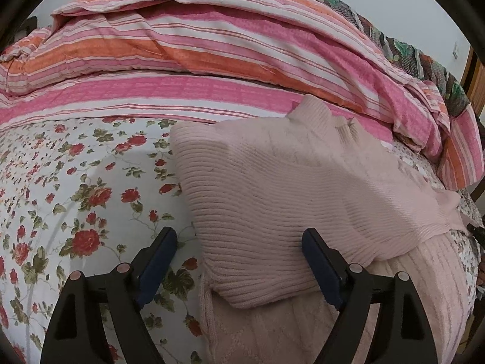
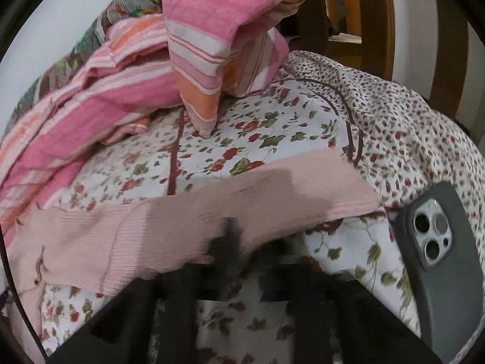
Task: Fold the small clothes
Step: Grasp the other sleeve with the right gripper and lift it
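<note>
I judged the fold half done: the pink ribbed sweater (image 1: 282, 200) lay on the floral bedsheet (image 1: 75, 188), one flap doubled over. My left gripper (image 1: 239, 257) hovered spread wide over its near folded edge, holding nothing. The right gripper (image 2: 233, 242) was blurred; I couldn't tell its jaws. Next called for pinching a sleeve (image 2: 188, 212), minding the phone (image 2: 439, 261) and striped quilt (image 1: 212, 45).

The floral bed (image 1: 91, 182) carries a pink sweater (image 1: 272, 188), striped quilt (image 1: 182, 48) and phone (image 2: 439, 242).
</note>
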`<act>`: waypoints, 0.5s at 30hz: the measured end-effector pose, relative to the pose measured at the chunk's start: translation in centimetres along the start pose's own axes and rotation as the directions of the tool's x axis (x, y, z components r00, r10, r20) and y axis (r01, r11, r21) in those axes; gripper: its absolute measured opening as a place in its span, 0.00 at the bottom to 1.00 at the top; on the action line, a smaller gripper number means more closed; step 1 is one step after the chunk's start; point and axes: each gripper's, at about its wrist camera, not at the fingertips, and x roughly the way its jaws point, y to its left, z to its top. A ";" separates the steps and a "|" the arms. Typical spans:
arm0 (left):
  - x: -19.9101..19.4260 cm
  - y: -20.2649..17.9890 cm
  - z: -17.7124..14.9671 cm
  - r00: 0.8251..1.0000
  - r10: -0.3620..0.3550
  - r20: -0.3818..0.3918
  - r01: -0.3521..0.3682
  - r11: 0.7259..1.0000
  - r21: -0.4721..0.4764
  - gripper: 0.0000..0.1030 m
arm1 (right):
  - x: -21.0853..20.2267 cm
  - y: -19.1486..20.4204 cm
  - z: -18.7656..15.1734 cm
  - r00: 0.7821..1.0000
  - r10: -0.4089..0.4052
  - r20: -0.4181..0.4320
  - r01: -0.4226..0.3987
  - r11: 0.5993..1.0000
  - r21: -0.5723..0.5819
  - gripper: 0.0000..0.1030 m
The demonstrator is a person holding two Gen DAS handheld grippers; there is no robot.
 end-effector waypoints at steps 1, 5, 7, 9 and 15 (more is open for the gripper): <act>-0.1 0.1 0.0 1.000 -0.010 0.002 0.010 1.000 -0.007 0.81 | -0.6 0.3 0.2 0.999 -0.015 0.029 0.016 1.000 -0.006 0.07; -0.8 0.9 -0.1 0.998 -0.065 0.022 0.066 0.997 -0.049 0.81 | -3.9 3.0 1.0 0.989 -0.047 0.141 0.056 0.997 -0.060 0.06; -1.3 1.4 0.0 0.996 -0.083 0.039 0.086 0.993 -0.079 0.81 | -6.0 5.6 1.3 0.976 -0.065 0.208 0.091 0.989 -0.118 0.06; -2.1 2.2 -0.1 0.993 -0.104 0.061 0.110 0.988 -0.110 0.83 | -7.9 8.4 1.3 0.953 -0.100 0.286 0.154 0.973 -0.172 0.06; -4.8 4.7 -0.3 0.988 -0.097 0.118 0.114 0.983 -0.141 0.84 | -12.6 17.9 1.2 0.920 -0.013 0.392 0.148 0.937 -0.316 0.06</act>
